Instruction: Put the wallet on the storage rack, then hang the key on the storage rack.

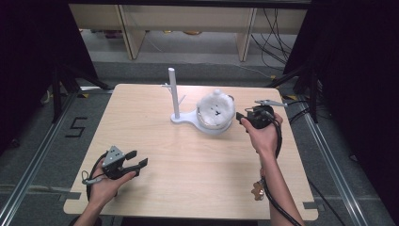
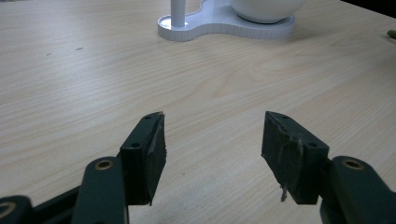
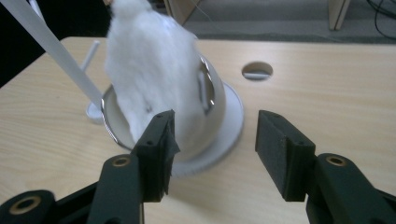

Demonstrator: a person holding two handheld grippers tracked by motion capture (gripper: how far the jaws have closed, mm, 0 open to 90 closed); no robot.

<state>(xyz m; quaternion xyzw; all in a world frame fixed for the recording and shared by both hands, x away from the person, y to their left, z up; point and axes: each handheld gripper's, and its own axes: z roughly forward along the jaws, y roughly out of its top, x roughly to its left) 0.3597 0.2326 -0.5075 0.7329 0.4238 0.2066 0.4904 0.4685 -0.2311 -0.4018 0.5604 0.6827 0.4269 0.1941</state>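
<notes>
Nearest to us, our left gripper (image 1: 137,158) rests low over the front left of the table (image 1: 188,179), held in our left hand (image 1: 106,181). Its jaws stand spread with bare wood between them; in the left gripper view the pads (image 2: 152,154) carry frayed edges and touch nothing.

Further in and to the right, our right hand (image 1: 263,136) holds the right gripper (image 1: 241,117) just beside the white bowl (image 1: 221,128). Its jaws are spread wide as well, and nothing sits between them; from the right gripper view they point at the bowl's side without pressing it.

Inside that bowl sits the white plush toy (image 1: 215,109), fluffy, rising above the rim and leaning a little. It seems to carry small dark marks on top, though they are too small for us to read.

The bowl stands on a white base (image 1: 188,117), and a white post (image 1: 173,92) rises from the base's left end.
</notes>
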